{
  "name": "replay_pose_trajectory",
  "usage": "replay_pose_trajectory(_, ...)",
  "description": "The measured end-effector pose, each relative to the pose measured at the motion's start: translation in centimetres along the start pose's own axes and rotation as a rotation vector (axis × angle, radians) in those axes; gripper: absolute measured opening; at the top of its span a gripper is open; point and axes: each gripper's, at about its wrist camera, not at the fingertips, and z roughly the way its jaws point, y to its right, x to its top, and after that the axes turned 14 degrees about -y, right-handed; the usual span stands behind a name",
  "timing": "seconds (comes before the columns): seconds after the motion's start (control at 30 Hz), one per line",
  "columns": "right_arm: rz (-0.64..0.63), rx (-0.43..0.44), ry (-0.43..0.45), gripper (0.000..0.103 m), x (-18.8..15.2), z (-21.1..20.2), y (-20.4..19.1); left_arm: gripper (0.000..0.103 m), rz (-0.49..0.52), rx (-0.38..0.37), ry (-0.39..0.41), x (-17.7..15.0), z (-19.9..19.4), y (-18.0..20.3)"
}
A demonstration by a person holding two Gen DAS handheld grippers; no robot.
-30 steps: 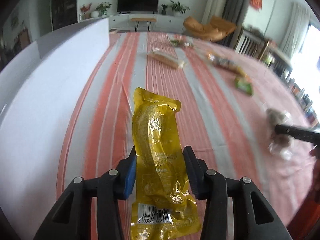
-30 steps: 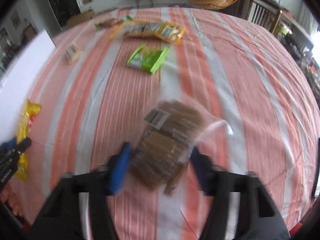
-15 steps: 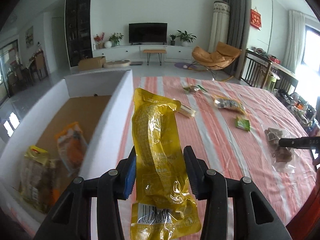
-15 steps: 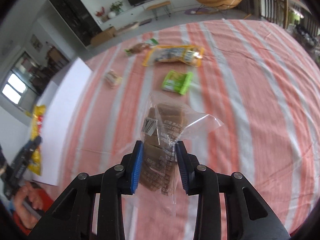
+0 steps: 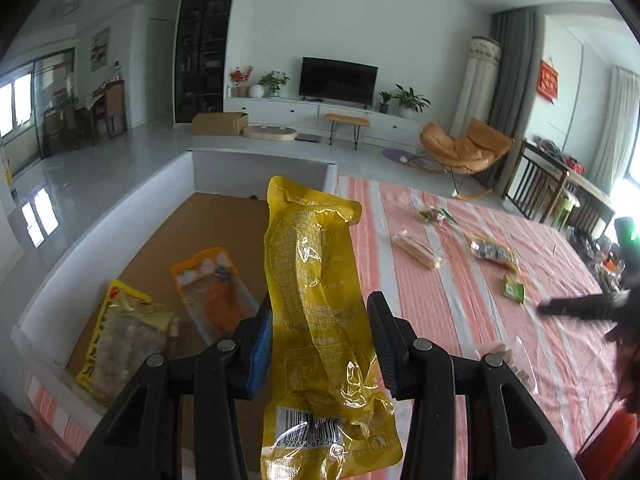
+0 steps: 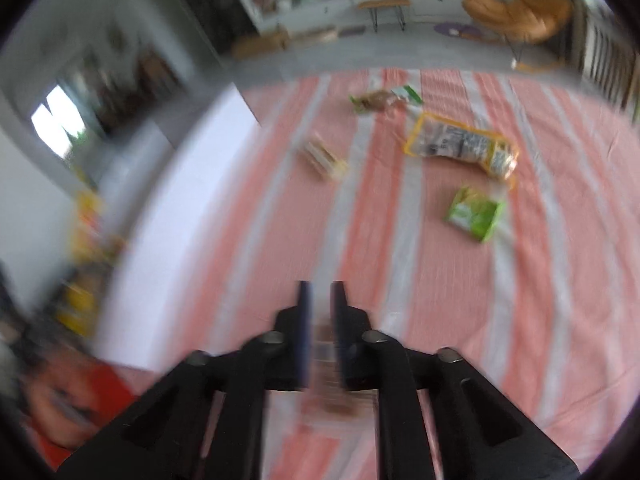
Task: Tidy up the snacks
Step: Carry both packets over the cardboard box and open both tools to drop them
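My left gripper [image 5: 320,300] is shut on a long yellow pouch [image 5: 312,264], held upright in the air over the near right corner of the white box [image 5: 100,232]. The box has a cardboard floor, where an orange packet [image 5: 212,292] and a yellow packet [image 5: 124,336] lie. My right gripper [image 6: 320,292] is blurred and points down at the striped cloth. Its jaws are opening, with a narrow gap and only cloth showing between the tips. The clear bag of brown snacks [image 5: 508,360] lies on the cloth below it, showing blurred behind the finger bases [image 6: 332,400].
On the striped tablecloth [image 6: 440,300] lie a green sachet [image 6: 474,214], a yellow-edged packet [image 6: 460,148], a wrapped biscuit pack [image 6: 324,158] and a green-brown packet [image 6: 380,100] farther back. A person's red sleeve [image 6: 80,400] is at the near left.
The left gripper rose with the yellow pouch and swung over the white box, whose inside came into view. The right gripper lifted the clear bag, which then slipped out of the jaws onto the cloth.
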Motion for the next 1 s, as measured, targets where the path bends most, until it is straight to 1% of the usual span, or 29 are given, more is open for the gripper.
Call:
replay_pose_trajectory(0.03, -0.047, -0.045, -0.018, 0.094, -0.1, 0.8, -0.5, 0.044, -0.007, -0.003, 0.002, -0.1, -0.2, -0.4)
replay_pose_trajectory(0.07, -0.118, -0.09, -0.047, 0.102, -0.5, 2.4, -1.3, 0.044, -0.011, -0.004, 0.004, -0.3, -0.3, -0.7)
replay_pose_trajectory(0.1, -0.15, -0.114, -0.061, 0.101, -1.1, 3.0, -1.3, 0.044, -0.016, -0.007, 0.005, -0.4, -0.4, -0.9)
replay_pose_trajectory(0.13, -0.186, -0.161, -0.102, 0.101, -1.8, 4.7, -1.7, 0.044, -0.021, -0.011, 0.006, -0.5, -0.5, -1.1)
replay_pose_trajectory(0.23, -0.189, -0.213, -0.232, 0.101, -3.4, 9.6, -1.9, 0.044, -0.028, -0.028, 0.006, -0.7, -0.4, -1.2)
replay_pose_trajectory(0.3, -0.177, -0.25, -0.266, 0.091, -4.1, 11.3, -1.6, 0.044, -0.028, -0.044, -0.002, -0.7, -0.5, -1.7)
replay_pose_trajectory(0.33, -0.134, -0.19, -0.22, 0.07, -4.4, 10.8, -1.0, 0.044, -0.038, -0.052, -0.006, -0.7, -0.6, -2.3)
replay_pose_trajectory(0.37, -0.115, -0.188, -0.199, 0.052, -4.4, 10.2, -0.7, 0.044, -0.048, -0.055, -0.007, -0.6, -0.7, -2.9)
replay_pose_trajectory(0.47, -0.07, -0.096, -0.175, 0.047, -3.9, 8.0, 0.0, 0.044, -0.102, -0.047, 0.001, 0.1, -1.2, -6.0)
replay_pose_trajectory(0.5, -0.06, -0.063, -0.16, 0.047, -3.6, 7.1, -0.1, 0.044, -0.118, -0.028, 0.002, 0.4, -1.2, -7.1)
replay_pose_trajectory(0.53, -0.047, -0.006, -0.133, 0.047, -3.2, 5.9, -0.4, 0.044, -0.132, -0.01, 0.0, 0.6, -1.2, -8.1)
replay_pose_trajectory(0.57, -0.038, 0.074, -0.096, 0.047, -2.5, 4.3, -1.2, 0.044, -0.146, 0.003, -0.003, 0.8, -1.1, -9.0)
replay_pose_trajectory(0.6, -0.047, 0.125, -0.066, 0.047, -1.9, 3.1, -2.4, 0.044, -0.156, 0.01, -0.008, 0.9, -1.0, -9.8)
replay_pose_trajectory(0.63, -0.074, 0.173, -0.029, 0.047, -1.2, 1.6, -4.1, 0.044, -0.165, 0.019, -0.015, 1.2, -0.8, -10.7)
replay_pose_trajectory(0.7, -0.165, 0.266, 0.033, 0.047, 0.5, -1.0, -9.2, 0.044, -0.171, 0.043, -0.031, 1.4, -0.4, -11.8)
replay_pose_trajectory(0.73, -0.195, 0.292, 0.042, 0.047, 0.8, -1.3, -11.3, 0.044, -0.173, 0.054, -0.041, 1.5, -0.2, -12.3)
replay_pose_trajectory(0.77, -0.249, 0.33, 0.045, 0.047, 1.6, -1.7, -14.2, 0.046, -0.177, 0.07, -0.064, 1.6, 0.1, -12.9)
replay_pose_trajectory(0.8, -0.285, 0.353, 0.042, 0.047, 2.0, -1.8, -16.1, 0.046, -0.186, 0.085, -0.088, 1.6, 0.5, -13.4)
replay_pose_trajectory(0.83, -0.333, 0.38, 0.038, 0.049, 2.5, -1.5, -19.2, 0.05, -0.2, 0.103, -0.106, 1.6, 0.7, -13.9)
replay_pose_trajectory(0.9, -0.388, 0.397, 0.028, 0.061, 3.3, -0.5, -22.4, 0.071, -0.246, 0.154, -0.118, 1.3, 0.9, -15.4)
replay_pose_trajectory(0.93, -0.411, 0.393, 0.022, 0.086, 3.3, 0.0, -23.9, 0.092, -0.27, 0.183, -0.116, 1.1, 0.7, -15.9)
replay_pose_trajectory(0.97, -0.414, 0.387, 0.029, 0.095, 3.2, 0.2, -24.6, 0.099, -0.293, 0.213, -0.101, 0.8, 0.3, -16.4)
replay_pose_trajectory(1.0, -0.411, 0.395, 0.047, 0.095, 3.0, 0.2, -24.6, 0.099, -0.306, 0.229, -0.079, 0.5, -0.3, -16.8)
